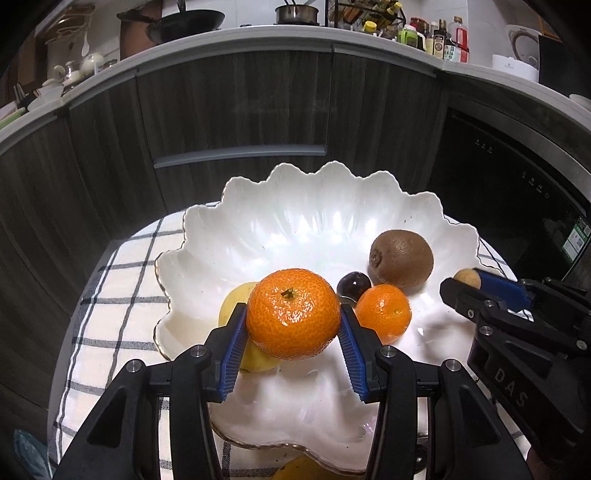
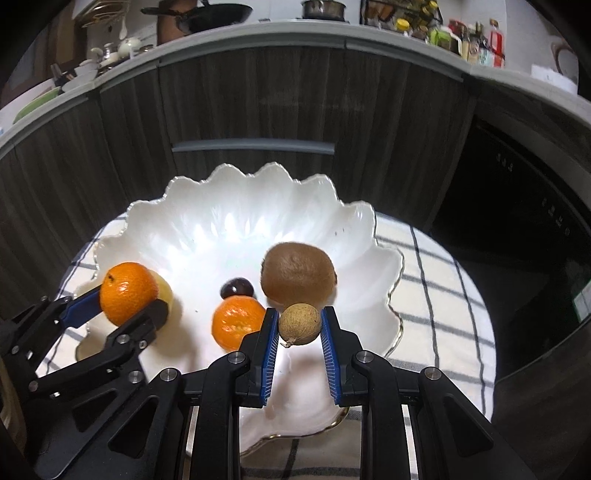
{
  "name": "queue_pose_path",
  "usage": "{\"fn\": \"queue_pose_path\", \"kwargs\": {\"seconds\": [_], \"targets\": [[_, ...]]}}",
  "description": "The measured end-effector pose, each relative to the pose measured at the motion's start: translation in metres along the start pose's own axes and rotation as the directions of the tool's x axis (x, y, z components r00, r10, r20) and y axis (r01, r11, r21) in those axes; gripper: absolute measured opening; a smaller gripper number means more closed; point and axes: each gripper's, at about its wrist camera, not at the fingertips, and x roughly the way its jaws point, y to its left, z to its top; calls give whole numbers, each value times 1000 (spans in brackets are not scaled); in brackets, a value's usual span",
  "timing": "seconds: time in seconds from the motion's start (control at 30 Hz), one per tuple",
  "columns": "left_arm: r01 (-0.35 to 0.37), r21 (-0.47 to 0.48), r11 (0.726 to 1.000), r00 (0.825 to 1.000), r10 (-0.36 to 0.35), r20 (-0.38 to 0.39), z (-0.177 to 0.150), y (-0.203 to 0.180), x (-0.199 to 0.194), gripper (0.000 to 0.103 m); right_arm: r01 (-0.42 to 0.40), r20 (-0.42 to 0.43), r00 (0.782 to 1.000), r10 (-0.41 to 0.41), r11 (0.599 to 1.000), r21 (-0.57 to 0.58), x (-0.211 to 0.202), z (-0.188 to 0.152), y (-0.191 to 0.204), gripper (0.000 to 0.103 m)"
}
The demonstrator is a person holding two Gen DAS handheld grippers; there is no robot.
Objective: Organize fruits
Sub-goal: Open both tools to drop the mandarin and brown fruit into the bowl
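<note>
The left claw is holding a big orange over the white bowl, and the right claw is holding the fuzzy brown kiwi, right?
Not quite. The right claw holds a small round tan fruit, not the kiwi, which lies in the white bowl; the right wrist view shows it. The left claw does hold the big orange over the bowl.

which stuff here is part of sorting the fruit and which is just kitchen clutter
Part of the job:
- mandarin in the left gripper
- small tan fruit in the right gripper
- white bowl holding a second mandarin, kiwi, dark plum, yellow fruit

Just lying about:
- wok
- saucepan
- condiment bottles
- checked cloth
</note>
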Motion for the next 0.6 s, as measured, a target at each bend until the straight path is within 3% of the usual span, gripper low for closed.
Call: {"fn": "queue_pose_path", "kwargs": {"seconds": [0.23, 0.37, 0.5, 0.6], "targets": [[-11, 3, 1000, 1000, 11, -5, 1, -1, -3, 49, 7, -16, 1000, -6, 999, 41, 2, -4, -6, 29], [-47, 17, 999, 998, 47, 28, 4, -3, -10, 63, 27, 10, 1000, -27, 998, 59, -6, -3, -11, 61], [-79, 14, 997, 996, 78, 43, 6, 0, -17, 63, 48, 16, 999, -49, 996, 74, -13, -1, -13, 64], [-115, -9, 993, 992, 115, 57, 11, 5, -27, 73, 73, 26, 997, -76, 992, 103, -23, 2, -16, 76]]}}
